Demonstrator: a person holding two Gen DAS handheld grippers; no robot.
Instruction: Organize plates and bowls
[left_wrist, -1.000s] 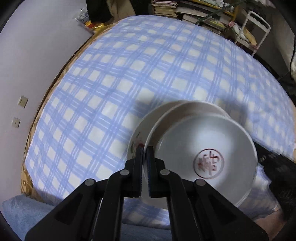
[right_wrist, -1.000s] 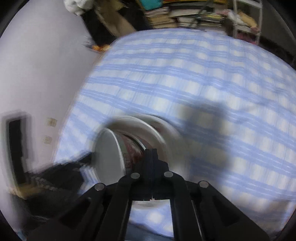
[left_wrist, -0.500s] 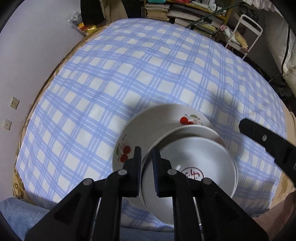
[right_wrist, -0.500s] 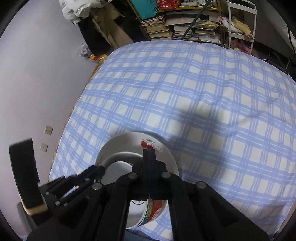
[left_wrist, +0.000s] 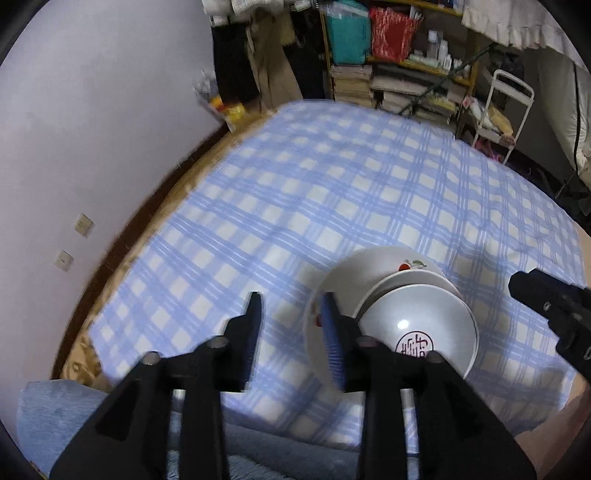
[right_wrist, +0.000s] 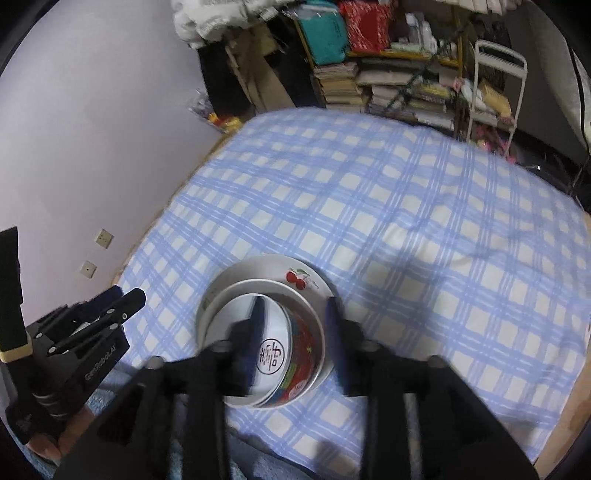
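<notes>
Blue-checked bed (left_wrist: 369, 192) fills both views, and near its near edge sits the plate (right_wrist: 266, 271) (cherries on the rim) with a shallow dish (right_wrist: 306, 295) nested on it and the bowl (right_wrist: 273, 332), red stamp inside, on top. Left gripper (left_wrist: 291, 317) hangs over the plate's left rim, jaws opening, nothing between them. Right gripper (right_wrist: 293, 321) is above the stack, jaws opening too, pads clear of the bowl.
</notes>
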